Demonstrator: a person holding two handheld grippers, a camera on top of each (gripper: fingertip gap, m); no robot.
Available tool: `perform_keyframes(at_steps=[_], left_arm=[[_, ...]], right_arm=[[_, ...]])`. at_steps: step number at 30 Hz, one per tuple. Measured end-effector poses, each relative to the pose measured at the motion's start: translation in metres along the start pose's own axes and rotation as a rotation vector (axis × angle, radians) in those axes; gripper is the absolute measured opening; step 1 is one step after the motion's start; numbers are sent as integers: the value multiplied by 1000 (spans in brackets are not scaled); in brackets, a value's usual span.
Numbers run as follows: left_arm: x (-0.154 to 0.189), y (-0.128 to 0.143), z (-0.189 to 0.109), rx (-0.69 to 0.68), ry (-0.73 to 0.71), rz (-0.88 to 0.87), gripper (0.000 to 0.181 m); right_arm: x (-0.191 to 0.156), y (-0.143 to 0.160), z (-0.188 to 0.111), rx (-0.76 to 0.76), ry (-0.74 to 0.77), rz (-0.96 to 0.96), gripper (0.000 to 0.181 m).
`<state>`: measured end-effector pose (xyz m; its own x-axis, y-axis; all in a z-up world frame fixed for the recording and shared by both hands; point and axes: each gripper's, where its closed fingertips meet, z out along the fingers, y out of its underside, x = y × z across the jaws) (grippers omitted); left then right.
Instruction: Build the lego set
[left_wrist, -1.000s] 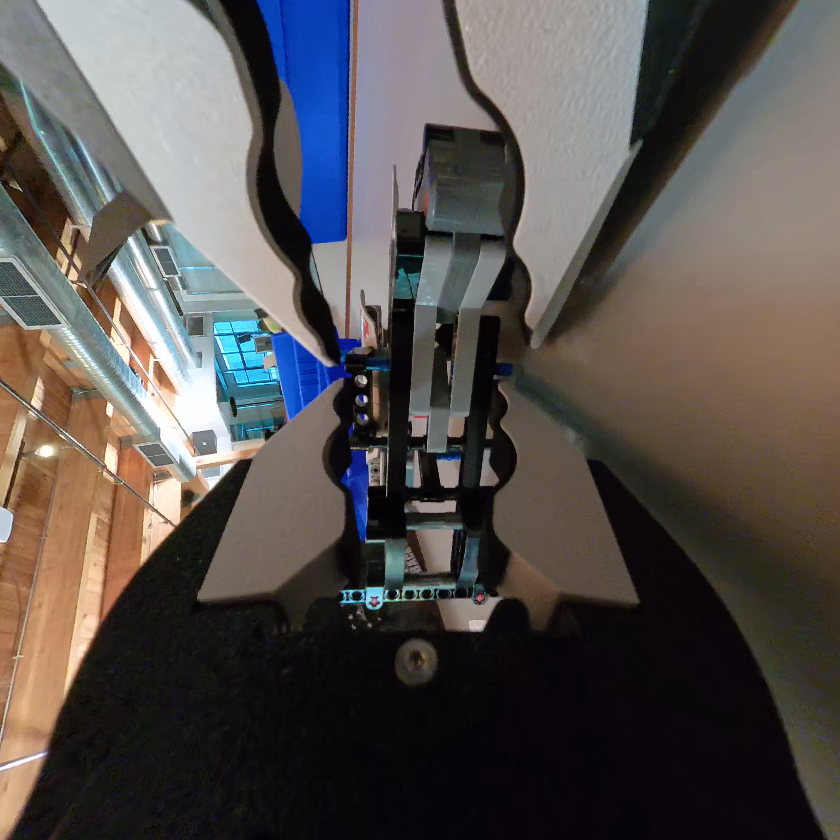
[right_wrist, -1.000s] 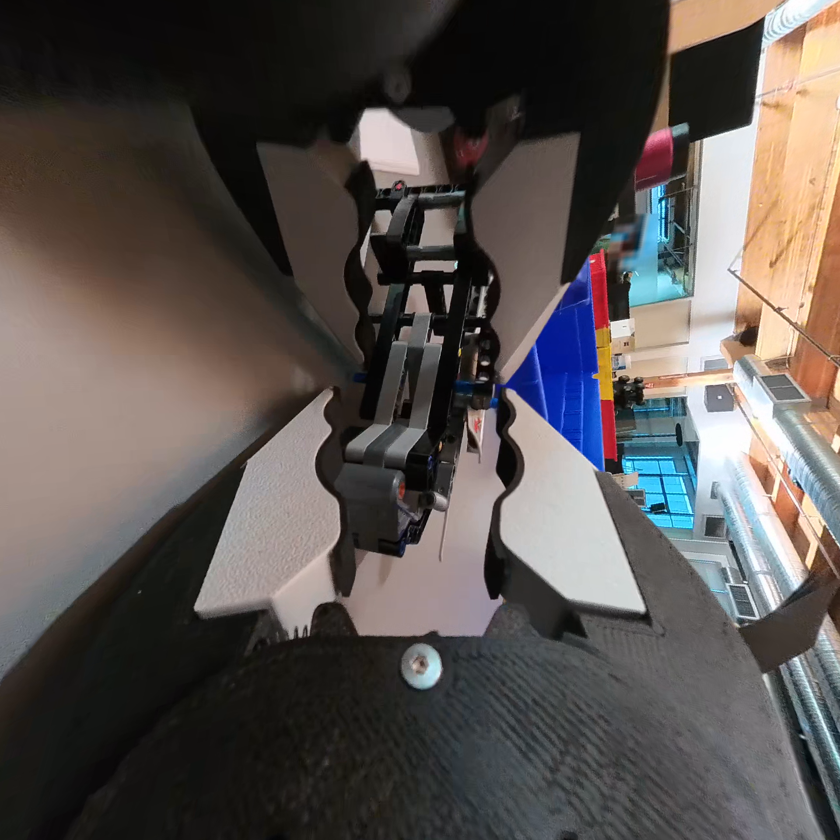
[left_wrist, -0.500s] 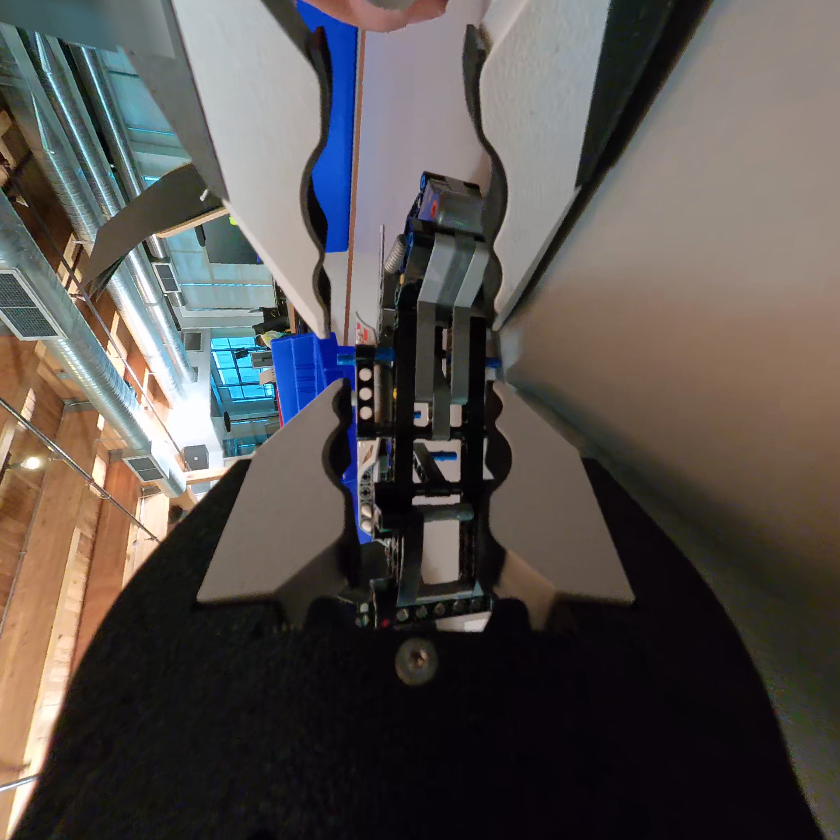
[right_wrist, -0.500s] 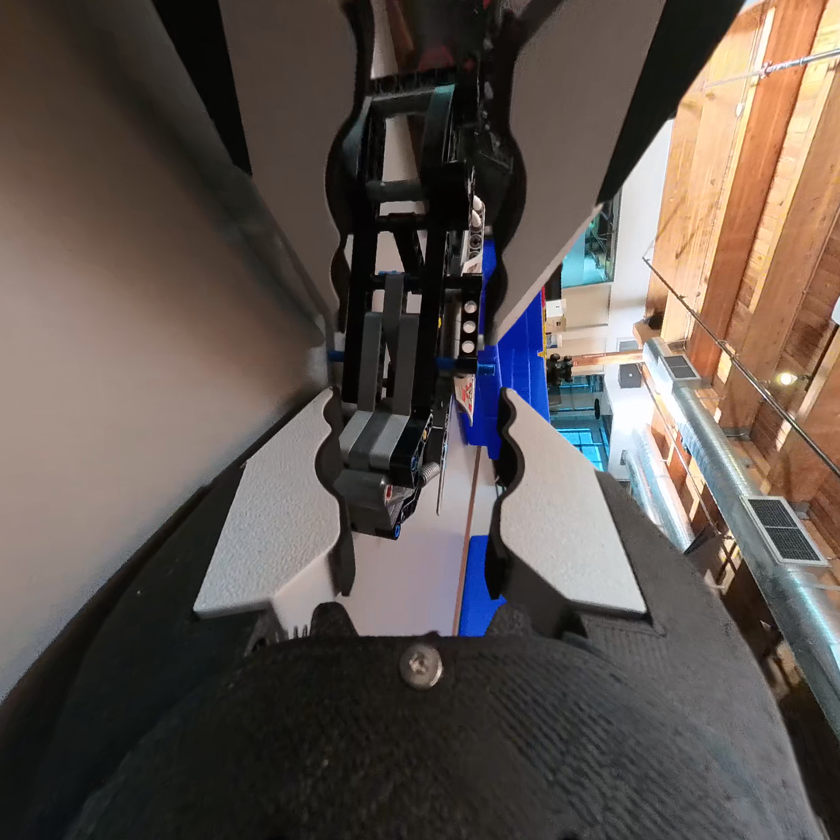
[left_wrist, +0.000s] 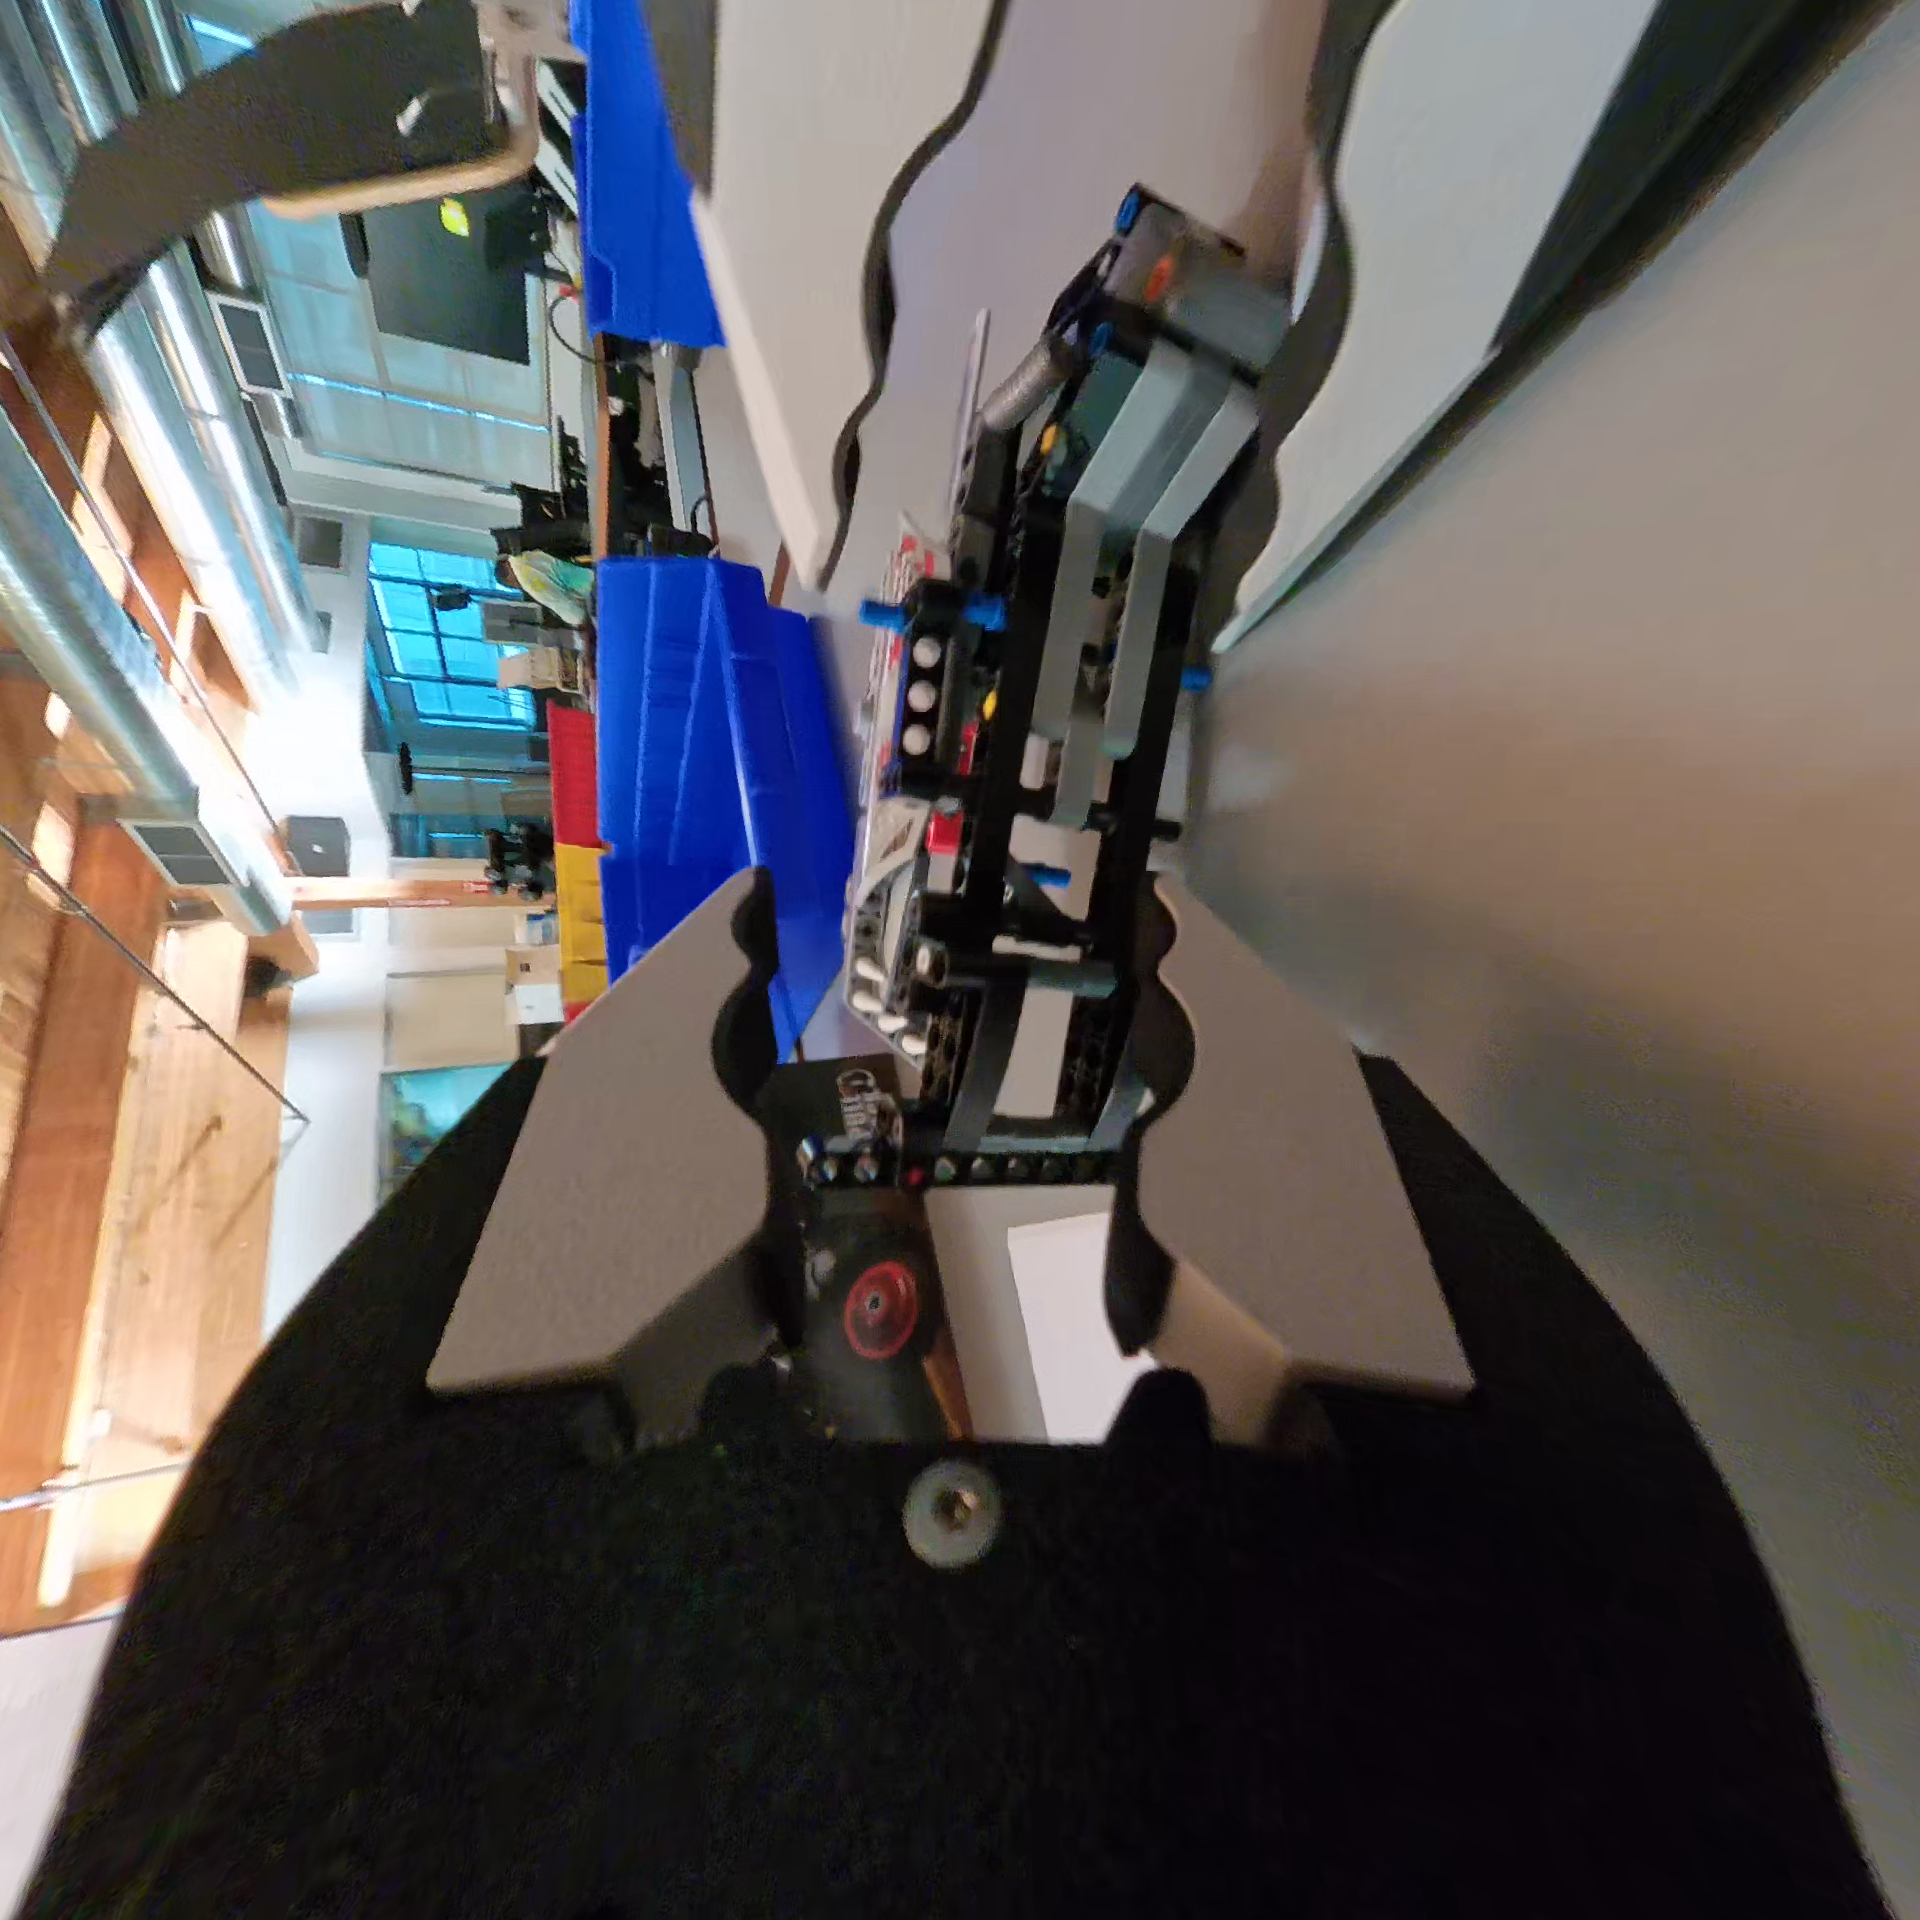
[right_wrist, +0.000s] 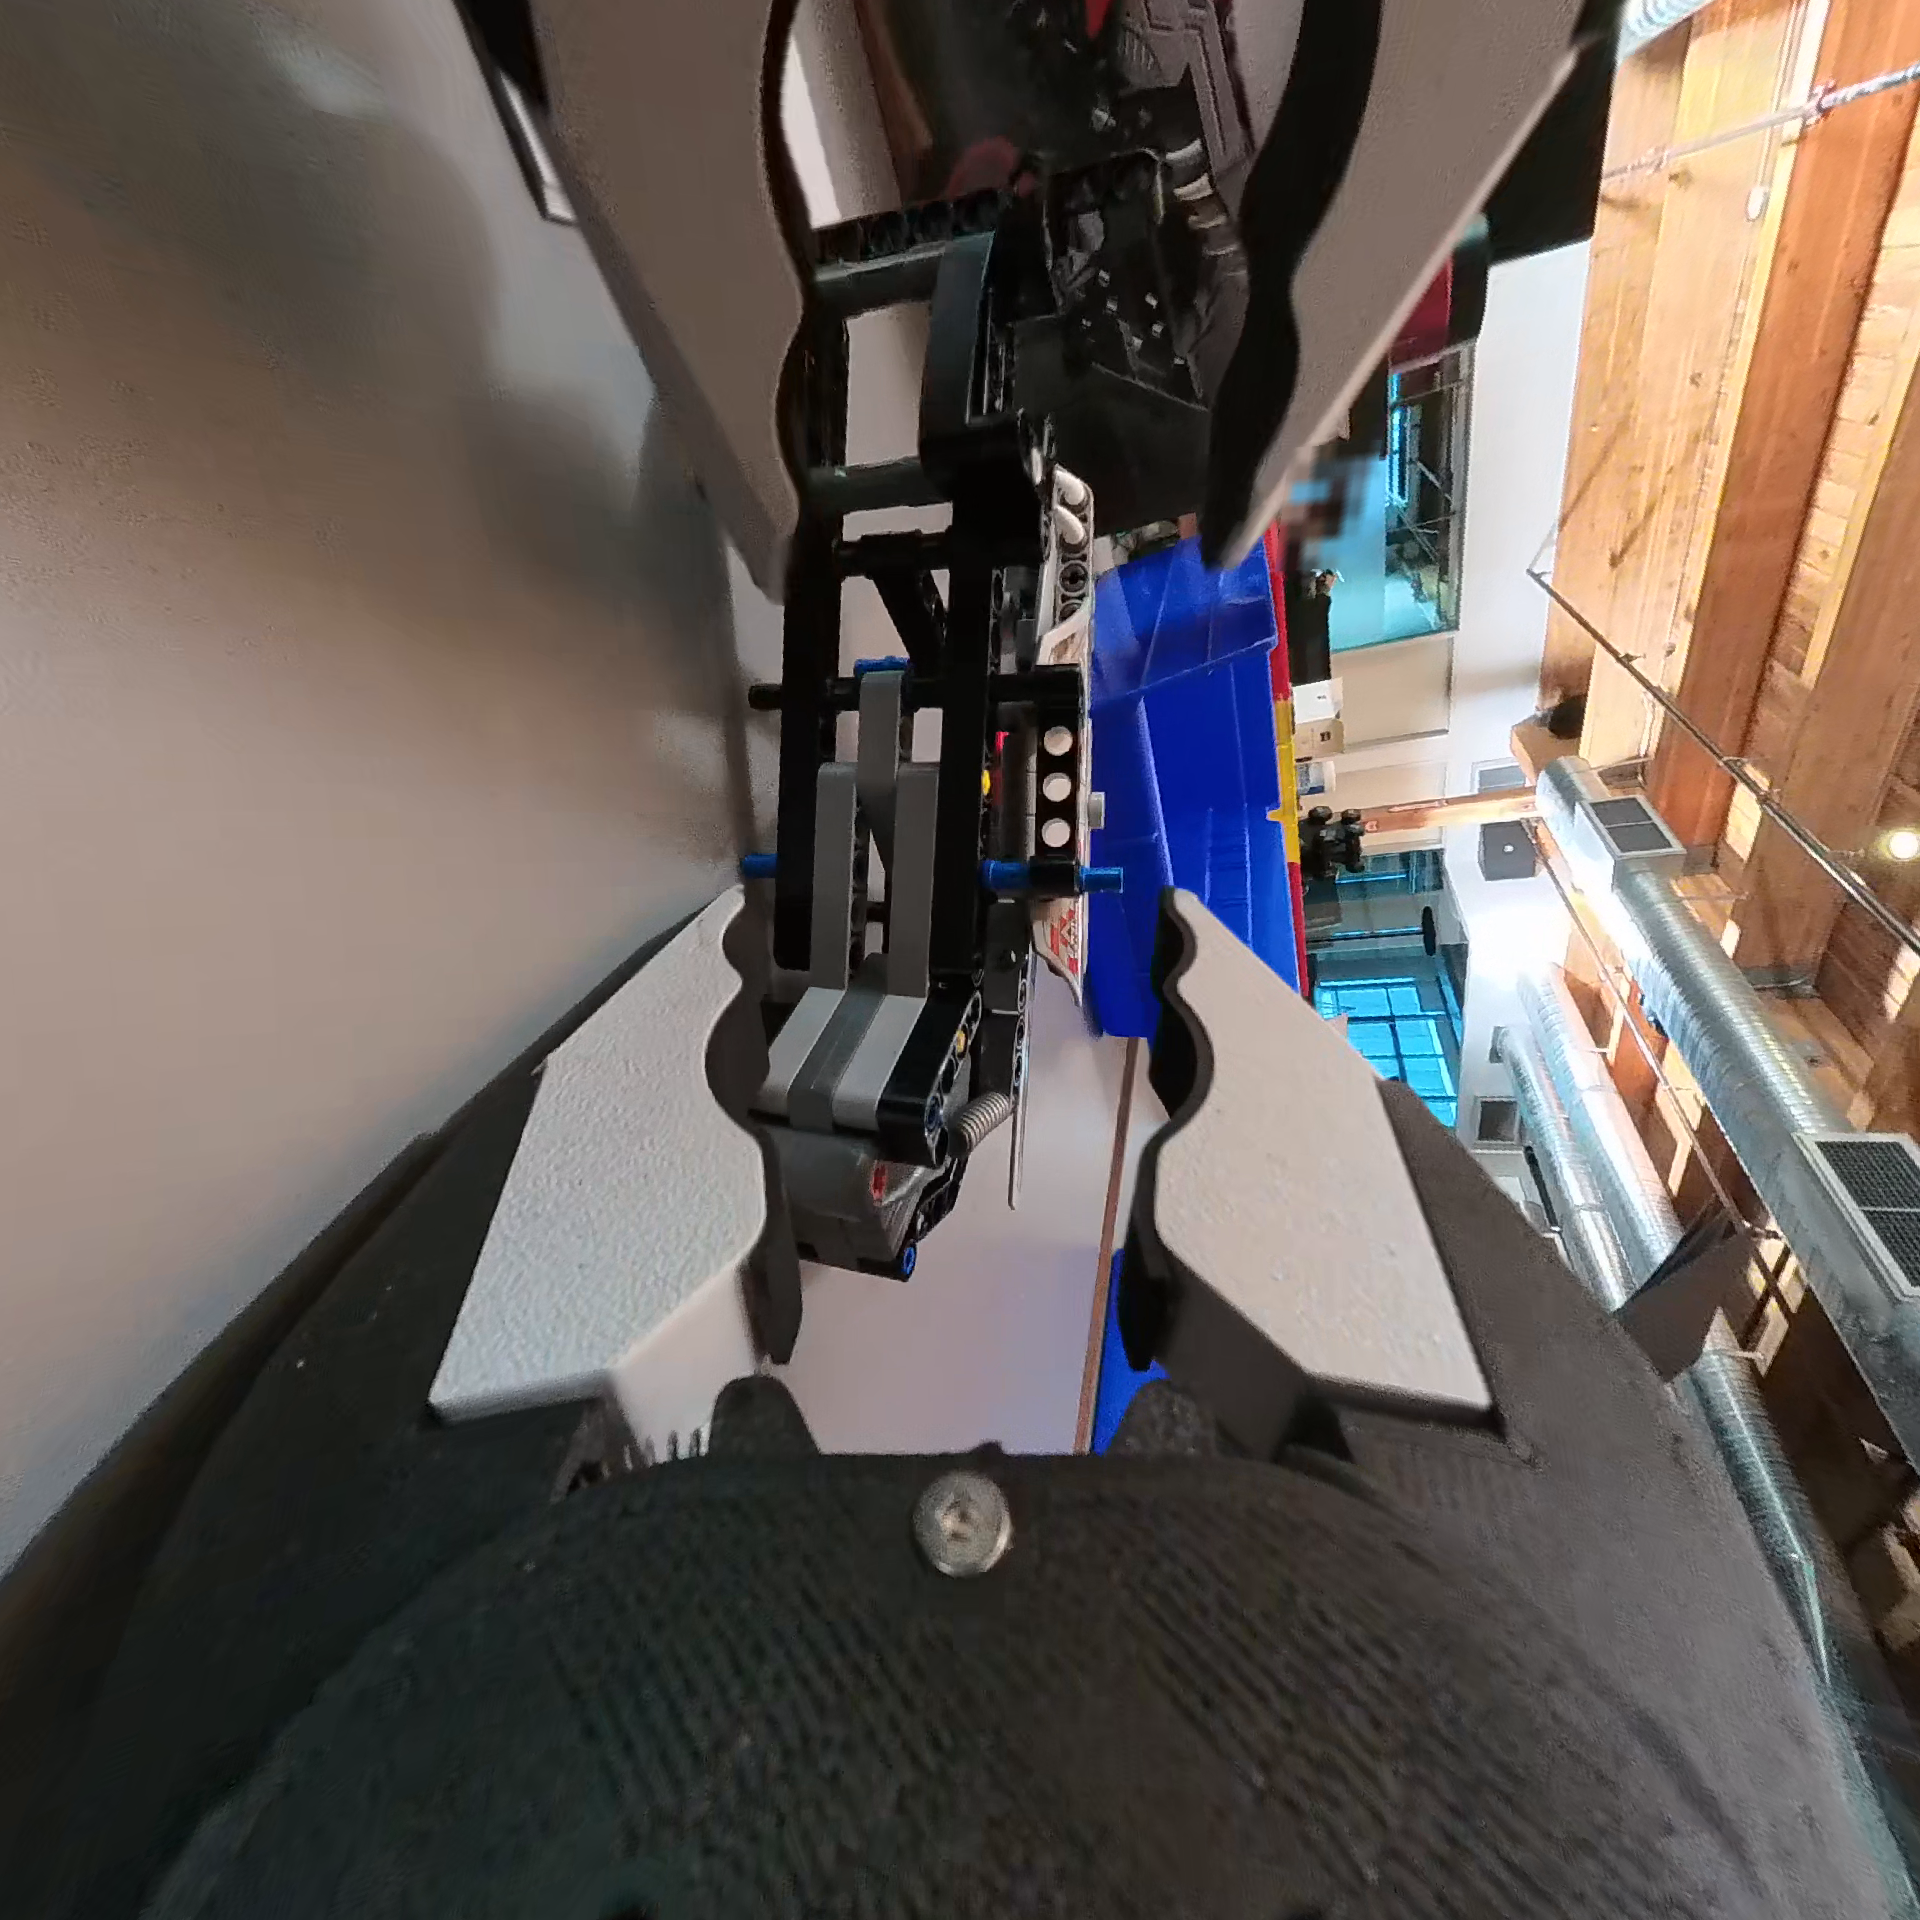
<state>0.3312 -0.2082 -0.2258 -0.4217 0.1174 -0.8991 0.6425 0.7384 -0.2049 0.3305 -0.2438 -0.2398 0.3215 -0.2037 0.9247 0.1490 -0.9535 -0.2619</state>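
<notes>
Lego model (left_wrist: 1049, 727) btwn facing tools; bins (left_wrist: 717, 748) beside it.

lego model (left_wrist: 1049, 727) tilted, both grippers opened wider

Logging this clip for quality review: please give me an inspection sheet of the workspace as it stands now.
Surface: white tabletop, its wooden edge visible.
Job's things: black and grey lego model with blue pins, lying between both grippers.
Clutter: blue bins beside the model; a black part with a red hub near the left gripper.
Grippers: left gripper and right gripper face each other around the model, jaws apart; on each, a gap shows on one side of the model.
Cables: nothing seen.
Surroundings: wooden beams, silver ducts, large windows.
</notes>
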Motion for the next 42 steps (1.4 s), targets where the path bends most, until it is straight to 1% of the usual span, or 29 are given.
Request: perform_keyframes(at_steps=[3,6,8,9,11,13,15,16,17,19,20,22,24,25,29,30,32,33,35,37,40,42], left_arm=[[8,-7,7,-11,-6,64,66],[14,-12,13,14,-6,31,63],[17,-8,18,-1,-1,55,67],[16,-4,21,-21,-24,85,65],[15,-1,22,-29,-56,139,64],[15,-6,19,-4,-56,153,63],[9,-16,10,61,-65,116,56],[5,-21,6,93,-50,66,51],[2,-24,2,117,-13,-5,50],[-4,-26,-2,143,95,-163,51],[-4,-27,-3,144,169,-225,51],[-7,-27,-5,140,284,-309,50],[-8,-26,-2,134,355,-356,49],[-6,-24,-1,125,395,-369,49],[0,-16,5,101,404,-389,50],[0,-16,5,111,379,-397,52],[0,-15,4,132,335,-387,46],[-1,-13,3,132,309,-371,45],[-6,-12,2,143,253,-329,44],[-5,-12,1,145,249,-314,43],[-5,-9,5,129,258,-328,43],[-6,-7,5,121,252,-321,43]], right_arm=[[-1,-1,1,12,-4,-15,72],[-3,3,0,12,-16,-20,65],[-2,6,-3,13,-16,-23,64],[1,5,-6,35,-8,-5,65],[8,3,-14,93,-12,71,68],[21,-1,-25,173,-20,229,67],[27,-6,-38,275,-158,495,60],[34,-3,-42,301,-205,635,60],[39,5,-44,308,-248,766,64],[41,27,-41,272,-349,1002,79],[37,36,-37,234,-410,1069,81],[23,45,-30,175,-536,1092,81],[5,44,-20,129,-669,1065,80],[2,41,-13,119,-699,1058,85],[-6,19,2,151,-803,1015,89],[-8,18,5,141,-816,1002,90],[-9,18,14,127,-800,974,86],[-11,15,14,142,-812,963,81],[-11,11,15,167,-803,958,84],[-11,9,17,184,-788,964,85],[-11,9,18,164,-763,980,85],[-9,7,15,160,-761,1034,81]])
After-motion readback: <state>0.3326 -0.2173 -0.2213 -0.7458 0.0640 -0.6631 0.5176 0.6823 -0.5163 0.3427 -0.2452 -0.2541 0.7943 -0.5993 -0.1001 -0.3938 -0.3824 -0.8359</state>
